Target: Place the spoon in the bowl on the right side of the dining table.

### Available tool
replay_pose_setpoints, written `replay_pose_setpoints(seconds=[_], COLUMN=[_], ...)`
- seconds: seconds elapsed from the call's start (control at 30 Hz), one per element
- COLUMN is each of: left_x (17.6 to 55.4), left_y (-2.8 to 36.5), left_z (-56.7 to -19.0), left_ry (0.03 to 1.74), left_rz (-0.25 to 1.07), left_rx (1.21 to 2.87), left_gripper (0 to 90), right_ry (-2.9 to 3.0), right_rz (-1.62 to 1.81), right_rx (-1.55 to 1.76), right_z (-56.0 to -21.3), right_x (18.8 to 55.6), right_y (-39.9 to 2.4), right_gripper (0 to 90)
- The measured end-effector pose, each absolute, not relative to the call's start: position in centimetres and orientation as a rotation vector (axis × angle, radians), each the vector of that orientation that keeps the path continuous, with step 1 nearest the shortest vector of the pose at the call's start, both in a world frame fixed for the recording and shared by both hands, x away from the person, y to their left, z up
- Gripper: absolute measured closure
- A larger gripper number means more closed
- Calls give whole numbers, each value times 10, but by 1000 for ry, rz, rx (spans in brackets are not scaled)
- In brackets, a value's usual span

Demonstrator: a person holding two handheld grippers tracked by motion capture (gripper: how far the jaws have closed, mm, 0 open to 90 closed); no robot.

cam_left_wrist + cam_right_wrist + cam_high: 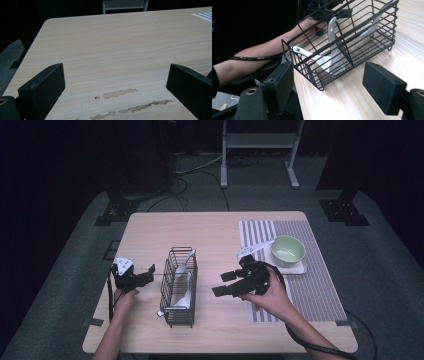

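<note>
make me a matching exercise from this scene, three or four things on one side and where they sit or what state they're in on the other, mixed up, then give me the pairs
Things:
1. wire basket
2. green bowl
3. white spoons
4. right gripper

Places or states:
A. on a white tray on the striped mat
B. held open, aimed at the basket
C. standing on the bare wood between the two grippers
D. leaning inside the basket

Pairs: 1-C, 2-A, 3-D, 4-B
</note>
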State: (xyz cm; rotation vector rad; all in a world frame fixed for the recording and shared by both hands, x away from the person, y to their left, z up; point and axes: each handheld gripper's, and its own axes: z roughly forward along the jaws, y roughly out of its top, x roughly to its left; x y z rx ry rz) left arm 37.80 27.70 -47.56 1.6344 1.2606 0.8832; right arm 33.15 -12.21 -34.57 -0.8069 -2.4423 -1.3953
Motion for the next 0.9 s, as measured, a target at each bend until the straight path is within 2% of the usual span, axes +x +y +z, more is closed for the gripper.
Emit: replay_pose_setpoints(seconds=[0.9], left_x=[378], left_y=[277], left_z=[-476], left_ry=[1263], left_rz=[879], left_rx=[1630], left_gripper=[10], right_ry=[-2456], right_rz=[-1339], right_rx=[-779], right_z=[-338], right_x=[347], right_y=[-86], right_gripper=[244])
